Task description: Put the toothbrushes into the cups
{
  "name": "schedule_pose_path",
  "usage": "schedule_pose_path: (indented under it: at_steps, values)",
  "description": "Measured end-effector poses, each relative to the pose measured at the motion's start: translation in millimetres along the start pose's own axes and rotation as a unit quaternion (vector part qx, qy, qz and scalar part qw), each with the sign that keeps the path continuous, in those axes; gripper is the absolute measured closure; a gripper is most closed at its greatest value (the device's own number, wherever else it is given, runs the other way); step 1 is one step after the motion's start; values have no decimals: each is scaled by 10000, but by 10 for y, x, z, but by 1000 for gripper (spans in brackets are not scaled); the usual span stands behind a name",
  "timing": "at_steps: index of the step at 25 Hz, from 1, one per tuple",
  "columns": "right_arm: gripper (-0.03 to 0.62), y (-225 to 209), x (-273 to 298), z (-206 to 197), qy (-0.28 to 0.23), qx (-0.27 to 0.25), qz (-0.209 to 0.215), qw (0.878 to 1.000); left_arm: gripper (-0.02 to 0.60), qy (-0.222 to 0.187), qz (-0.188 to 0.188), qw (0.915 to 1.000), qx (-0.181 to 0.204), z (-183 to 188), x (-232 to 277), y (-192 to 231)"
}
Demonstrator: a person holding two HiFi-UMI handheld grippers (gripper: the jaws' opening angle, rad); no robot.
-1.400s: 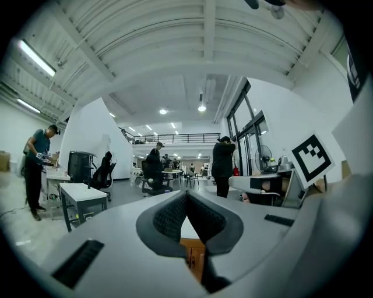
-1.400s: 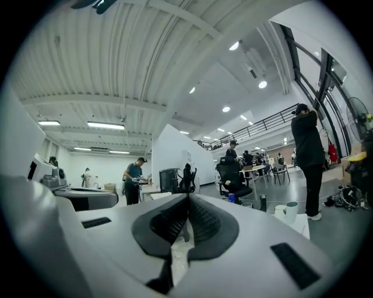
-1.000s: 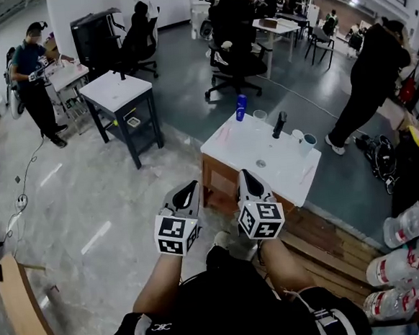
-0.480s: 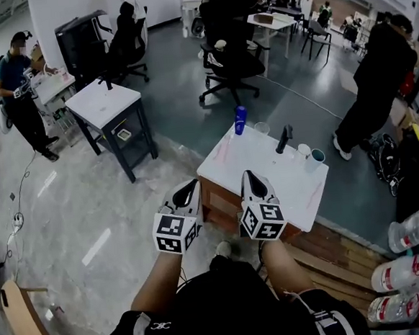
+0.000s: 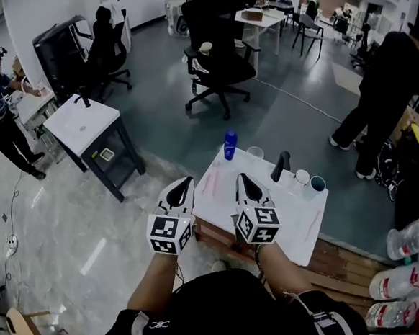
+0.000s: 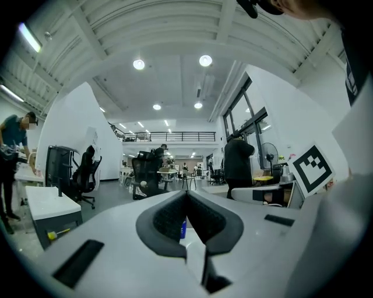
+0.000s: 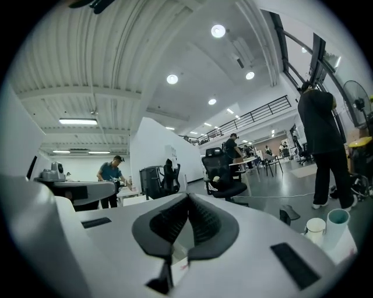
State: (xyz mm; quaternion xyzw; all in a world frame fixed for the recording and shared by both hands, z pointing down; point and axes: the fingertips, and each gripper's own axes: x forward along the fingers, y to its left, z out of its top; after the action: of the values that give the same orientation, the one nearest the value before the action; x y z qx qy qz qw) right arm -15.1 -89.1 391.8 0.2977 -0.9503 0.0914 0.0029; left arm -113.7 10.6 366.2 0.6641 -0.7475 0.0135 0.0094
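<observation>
A white table (image 5: 271,216) stands just ahead. At its far edge are a blue cup (image 5: 230,145), a clear cup (image 5: 255,153), a white cup (image 5: 302,177) and a teal cup (image 5: 317,184). Two faint pink streaks on the top, toothbrush (image 5: 214,181) and toothbrush (image 5: 311,224), are too small to make out well. My left gripper (image 5: 187,180) is shut and empty at the table's near left edge. My right gripper (image 5: 240,176) is shut and empty over the near part. In the right gripper view the white cup (image 7: 315,227) and teal cup (image 7: 338,220) show at the right.
A black upright object (image 5: 280,166) stands between the cups. A person in black (image 5: 381,106) stands right of the table. An office chair (image 5: 219,65) is beyond it, a dark-framed side table (image 5: 83,126) to the left. Plastic bottles (image 5: 408,256) lie at the right.
The table has come much nearer in the head view. Both grippers, side by side and still shut, have gone from over the floor to over the table's near edge.
</observation>
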Motion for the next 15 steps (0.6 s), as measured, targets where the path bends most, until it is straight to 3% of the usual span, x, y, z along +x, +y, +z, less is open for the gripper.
schedule_pose_path:
  at_steps: [8, 15]
  values:
    - [577, -438, 681, 80, 219, -42, -190, 9996, 569, 228, -281, 9993, -3, -59, 893, 245]
    - [577, -397, 977, 25, 216, -72, -492, 9985, 569, 368, -802, 9961, -8, -224, 1305, 481]
